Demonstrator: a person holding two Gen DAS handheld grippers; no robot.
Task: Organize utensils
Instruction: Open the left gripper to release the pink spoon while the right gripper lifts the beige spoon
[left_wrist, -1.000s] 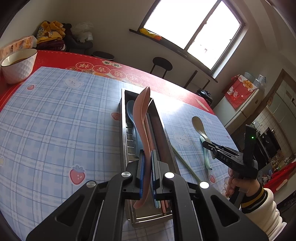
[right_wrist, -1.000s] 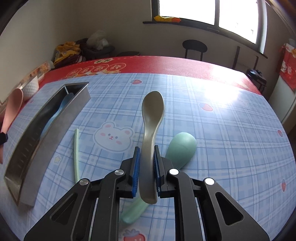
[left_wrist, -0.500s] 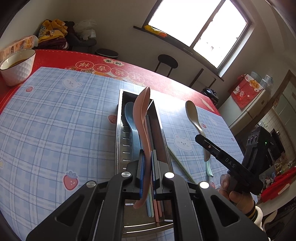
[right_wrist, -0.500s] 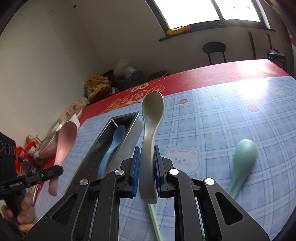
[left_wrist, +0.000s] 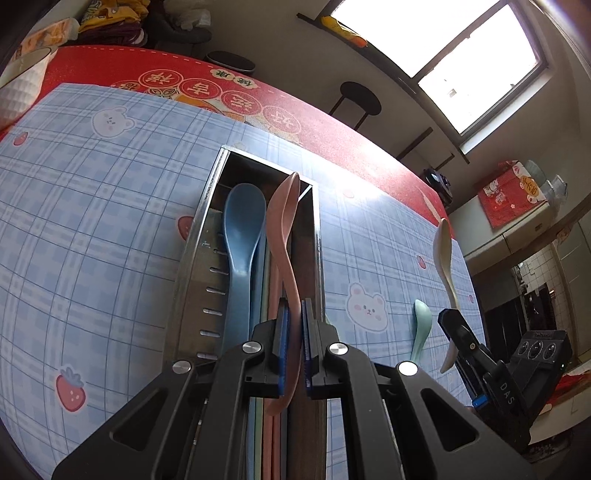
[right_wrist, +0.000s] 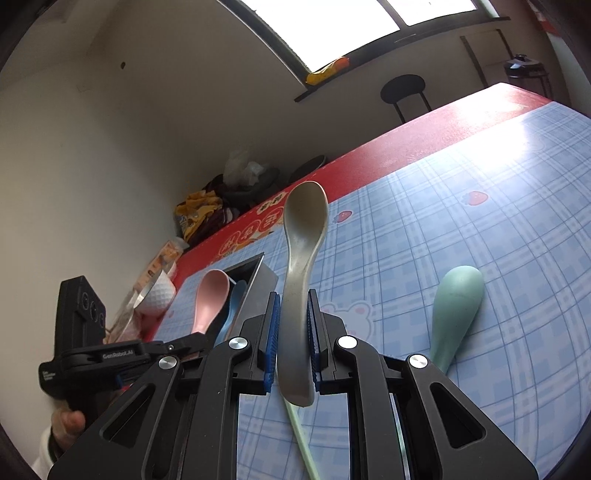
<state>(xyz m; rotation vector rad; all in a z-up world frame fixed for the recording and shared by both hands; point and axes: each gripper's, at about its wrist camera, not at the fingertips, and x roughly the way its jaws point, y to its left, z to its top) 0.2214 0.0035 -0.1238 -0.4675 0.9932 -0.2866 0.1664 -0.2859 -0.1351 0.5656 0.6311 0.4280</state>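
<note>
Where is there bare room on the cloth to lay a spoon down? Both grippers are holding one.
Free: the wide checked cloth left of the metal tray, up to the white bowl. Also free: the sunlit cloth beyond the green spoon. Crowded: the tray itself, holding the blue spoon and chopsticks.

The white bowl (left_wrist: 20, 86) is running off the left edge of the left wrist view, so its contents are not showing. The chopsticks (left_wrist: 266, 424) in the metal tray (left_wrist: 192, 280) are lying partly behind the left gripper (left_wrist: 293, 343), their tips hiding. In the right wrist view, the green spoon (right_wrist: 456, 310) is losing its handle behind the right gripper (right_wrist: 293, 339).
</note>
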